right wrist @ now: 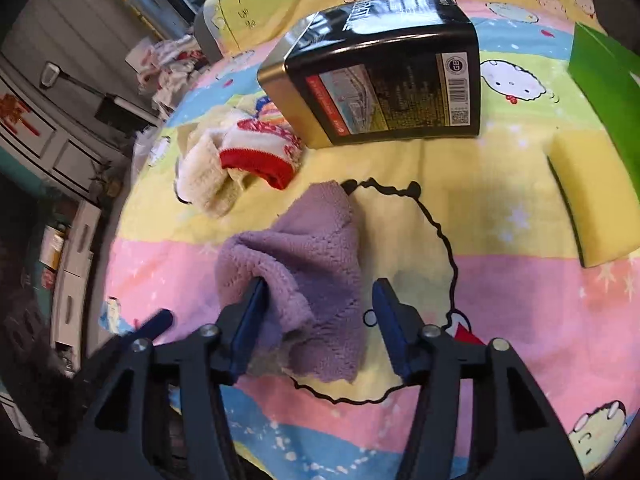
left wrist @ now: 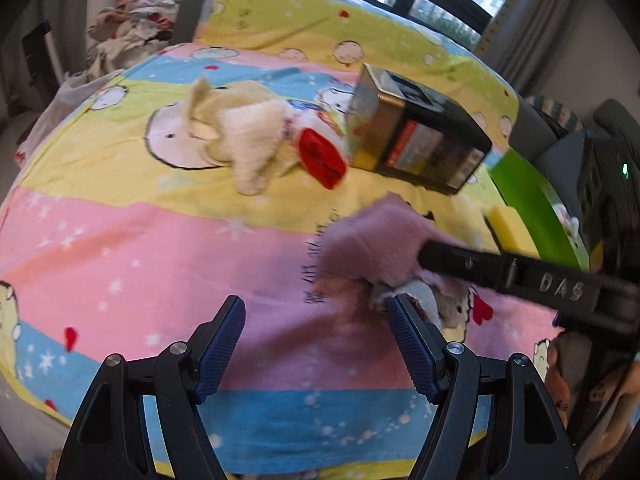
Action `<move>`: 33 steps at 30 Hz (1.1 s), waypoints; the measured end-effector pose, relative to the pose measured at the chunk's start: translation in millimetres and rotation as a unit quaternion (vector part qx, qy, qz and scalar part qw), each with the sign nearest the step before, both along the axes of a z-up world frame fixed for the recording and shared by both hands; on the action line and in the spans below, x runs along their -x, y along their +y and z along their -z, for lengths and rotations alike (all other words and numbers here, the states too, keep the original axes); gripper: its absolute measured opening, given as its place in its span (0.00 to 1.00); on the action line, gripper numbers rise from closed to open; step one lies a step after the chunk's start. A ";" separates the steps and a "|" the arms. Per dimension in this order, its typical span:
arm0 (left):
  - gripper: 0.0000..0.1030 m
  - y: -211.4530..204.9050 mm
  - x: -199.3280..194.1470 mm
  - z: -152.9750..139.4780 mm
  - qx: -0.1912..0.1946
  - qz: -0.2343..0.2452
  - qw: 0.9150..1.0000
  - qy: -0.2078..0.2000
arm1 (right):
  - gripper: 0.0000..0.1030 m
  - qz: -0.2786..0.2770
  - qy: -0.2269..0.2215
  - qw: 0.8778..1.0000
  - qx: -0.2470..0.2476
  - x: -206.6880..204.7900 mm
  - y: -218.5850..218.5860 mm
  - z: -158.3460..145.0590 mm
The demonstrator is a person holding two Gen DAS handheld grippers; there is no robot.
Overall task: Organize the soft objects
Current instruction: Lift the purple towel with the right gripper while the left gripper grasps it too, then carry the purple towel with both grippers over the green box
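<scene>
Purple fleece cloth (right wrist: 304,280) lies between the parted fingers of the right gripper (right wrist: 318,320), unpinched; the left gripper (left wrist: 316,344) gapes empty beside it. Beyond the cloth, a cream sock (right wrist: 224,168) touches the black tin (right wrist: 384,64).

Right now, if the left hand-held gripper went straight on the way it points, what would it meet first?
Probably the bed sheet: nothing lies between its open fingers; the purple cloth sits just right of that line.

Purple fleece cloth (right wrist: 304,272) between parted right gripper (right wrist: 320,300) fingers (right wrist: 250,320)
</scene>
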State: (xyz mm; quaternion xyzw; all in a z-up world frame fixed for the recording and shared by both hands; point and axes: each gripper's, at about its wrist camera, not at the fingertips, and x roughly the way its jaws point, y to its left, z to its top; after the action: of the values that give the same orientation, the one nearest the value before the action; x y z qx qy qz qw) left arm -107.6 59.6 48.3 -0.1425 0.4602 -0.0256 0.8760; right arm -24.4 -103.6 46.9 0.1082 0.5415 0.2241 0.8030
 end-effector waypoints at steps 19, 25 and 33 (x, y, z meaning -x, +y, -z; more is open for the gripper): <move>0.46 -36.4 -36.5 23.0 0.041 0.044 0.998 -0.016 | 0.48 -0.013 0.034 0.996 -0.083 -14.8 -3.8 26.8; 0.32 -49.2 -47.0 20.7 0.063 0.055 0.996 -0.032 | 0.34 -0.012 0.015 0.997 -0.073 -15.9 -9.1 18.7; 0.31 -83.0 -52.0 -22.8 0.052 0.087 0.990 -0.095 | 0.33 0.019 -0.081 0.995 -0.050 -9.7 -37.3 -34.8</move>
State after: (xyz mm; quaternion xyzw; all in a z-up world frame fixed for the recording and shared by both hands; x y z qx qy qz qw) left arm -55.6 -23.4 71.1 -0.1442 0.3837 -0.1391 0.9015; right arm -14.7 -140.9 81.7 0.1399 0.4609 0.2433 0.8419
